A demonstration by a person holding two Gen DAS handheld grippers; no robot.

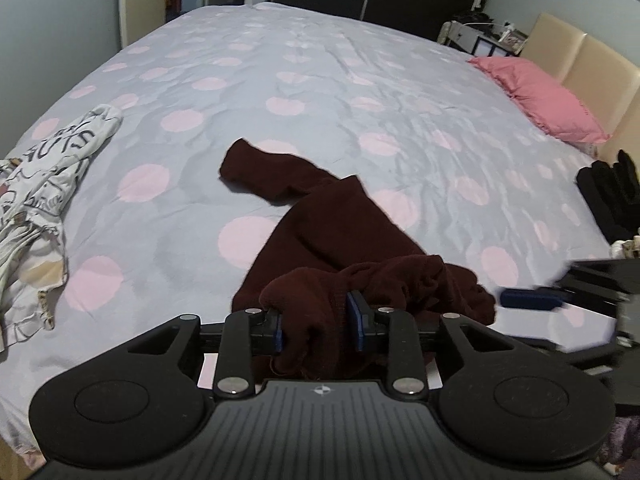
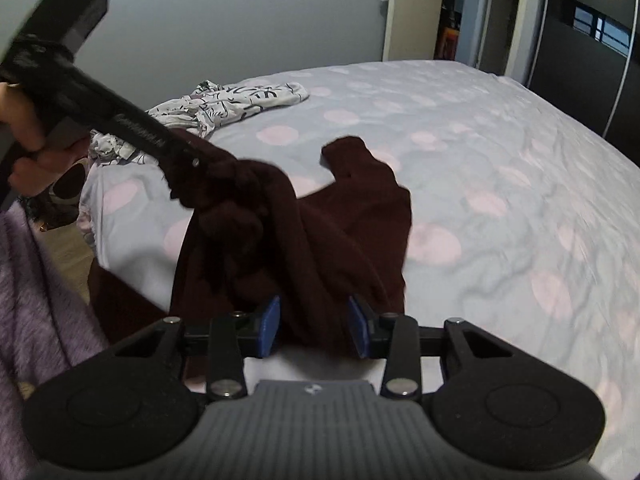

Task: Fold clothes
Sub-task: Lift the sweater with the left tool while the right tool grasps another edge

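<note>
Folding has barely begun, by the look of it: the maroon sweater [image 1: 320, 224] lies rumpled on the bed [image 1: 320, 80] near its front edge, no clean fold in it yet, and the white printed garment [image 1: 44, 184] sits unfolded off to the left. The left tongs [image 1: 318, 326] are clamped on a bunched wad of the sweater's near edge. The right tongs [image 2: 314, 326] have fabric between parted pads, grip uncertain; the sweater's long axis runs from the tongs away up the bed, one sleeve [image 1: 256, 168] pointing far-left.

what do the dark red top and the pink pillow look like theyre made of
Top: soft matte knit, maybe wool or fleece; it bunches in thick folds with no shine. Pillow: smooth woven cloth, likely cotton, with fine creases and a frilled edge.
</note>
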